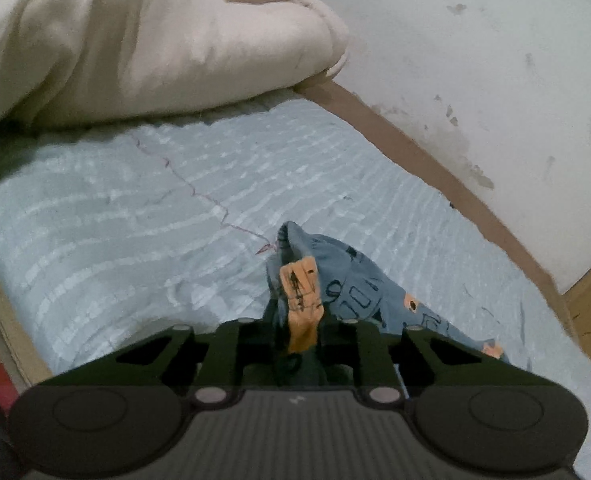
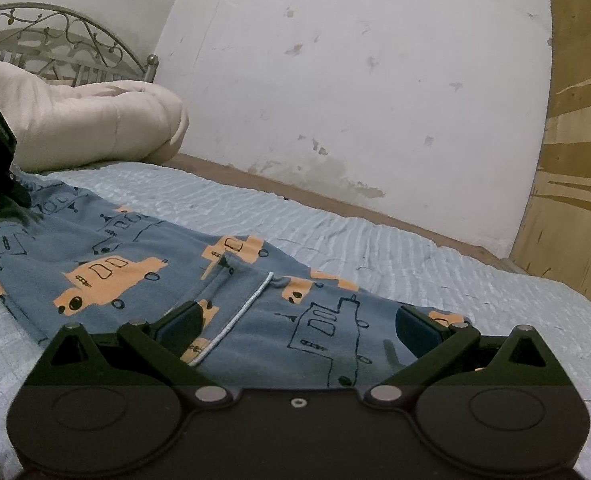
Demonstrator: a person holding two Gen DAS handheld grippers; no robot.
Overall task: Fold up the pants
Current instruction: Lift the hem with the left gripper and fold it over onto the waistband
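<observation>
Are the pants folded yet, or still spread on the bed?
Spread, not folded. The pants lie in one flat layer on the bed; only one end is bunched, pinched in the left claw.

Dim, flat indoor light in both views, cool bluish cast; source not visible. Soft shadow under cream duvet (image 1: pixel 143 40) on bed (image 1: pixel 115 208), no hard edges. Black gripper bodies nearly featureless in gloom. No glare. Strong fisheye bending: wall (image 2: pixel 355 80) edge and bed border curve, black vignette at corners. Both views soft and noisy, compression smear on bedspread ribs; left wrist view blurrier, especially printed pants (image 1: pixel 359 280) fabric close to lens. Headboard (image 2: pixel 55 36) scrollwork hazy.
</observation>
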